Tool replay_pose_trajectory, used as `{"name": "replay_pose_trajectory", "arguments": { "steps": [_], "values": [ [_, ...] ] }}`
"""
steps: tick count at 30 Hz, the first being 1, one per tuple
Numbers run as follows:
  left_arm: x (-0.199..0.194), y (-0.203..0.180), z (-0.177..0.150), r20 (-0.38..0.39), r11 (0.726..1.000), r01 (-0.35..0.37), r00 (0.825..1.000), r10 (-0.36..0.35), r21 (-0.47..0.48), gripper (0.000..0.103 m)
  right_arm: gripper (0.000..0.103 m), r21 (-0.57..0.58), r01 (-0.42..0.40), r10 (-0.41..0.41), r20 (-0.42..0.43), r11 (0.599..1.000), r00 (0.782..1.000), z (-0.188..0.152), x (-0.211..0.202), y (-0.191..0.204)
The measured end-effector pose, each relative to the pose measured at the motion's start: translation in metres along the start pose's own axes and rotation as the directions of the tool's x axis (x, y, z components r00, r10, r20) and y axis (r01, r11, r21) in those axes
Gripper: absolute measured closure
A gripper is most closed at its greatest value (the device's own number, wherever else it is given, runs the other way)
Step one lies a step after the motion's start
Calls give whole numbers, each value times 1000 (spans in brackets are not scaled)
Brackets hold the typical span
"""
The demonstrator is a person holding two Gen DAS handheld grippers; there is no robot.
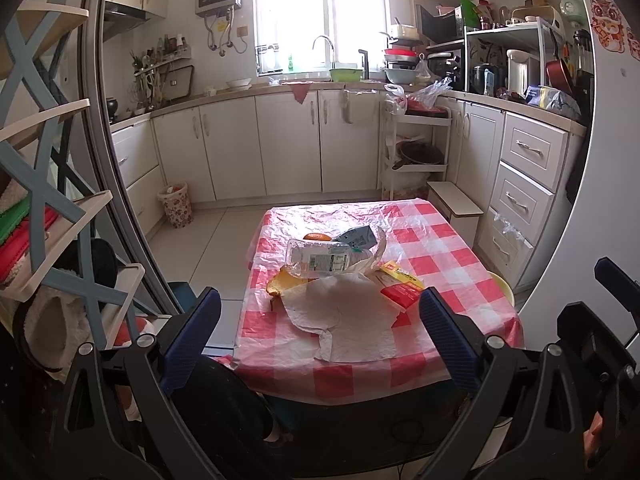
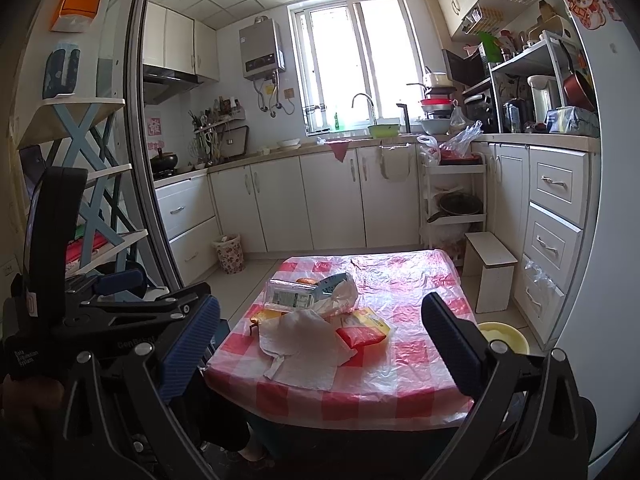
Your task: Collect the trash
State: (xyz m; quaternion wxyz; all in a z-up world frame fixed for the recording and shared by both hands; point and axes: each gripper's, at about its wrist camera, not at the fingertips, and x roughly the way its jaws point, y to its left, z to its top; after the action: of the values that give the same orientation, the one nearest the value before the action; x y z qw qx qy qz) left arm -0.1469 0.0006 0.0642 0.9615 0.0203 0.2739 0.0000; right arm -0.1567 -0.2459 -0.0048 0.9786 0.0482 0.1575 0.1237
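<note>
Both claws hang short of the near edge of a small desk [image 1: 460,240] covered in a red-and-white checked plastic sheet. The left claw [image 1: 320,328] is spread wide with nothing between its blue pads, and the right claw [image 2: 320,340] is just as wide and just as empty; neither touches anything. The trash sits in a heap near the middle of the desk: a crumpled white tissue [image 1: 344,312] lies nearest, draped over the rest, with a clear plastic bottle [image 1: 320,258] on its side behind it. A yellow and red packet [image 1: 402,284] pokes out at the tissue's right, and a yellow wrapper [image 1: 282,284] at its left. Behind the bottle are an orange bit [image 1: 316,236] and a grey carton [image 1: 356,236]. On the floor by the cabinets stands a flowered bin [image 1: 176,210], well apart from the desk. A yellow basin [image 2: 502,336] sits low at the desk's right side.
</note>
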Motion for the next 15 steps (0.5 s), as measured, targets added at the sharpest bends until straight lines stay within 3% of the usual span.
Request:
{"name": "replay_pose_trajectory", "arguments": {
  "steps": [15],
  "values": [
    [0, -1, -1, 0, 1000, -1, 1000, 1, 2, 8, 6, 6, -3, 3, -12, 1000, 1000, 2, -2, 1]
  ]
}}
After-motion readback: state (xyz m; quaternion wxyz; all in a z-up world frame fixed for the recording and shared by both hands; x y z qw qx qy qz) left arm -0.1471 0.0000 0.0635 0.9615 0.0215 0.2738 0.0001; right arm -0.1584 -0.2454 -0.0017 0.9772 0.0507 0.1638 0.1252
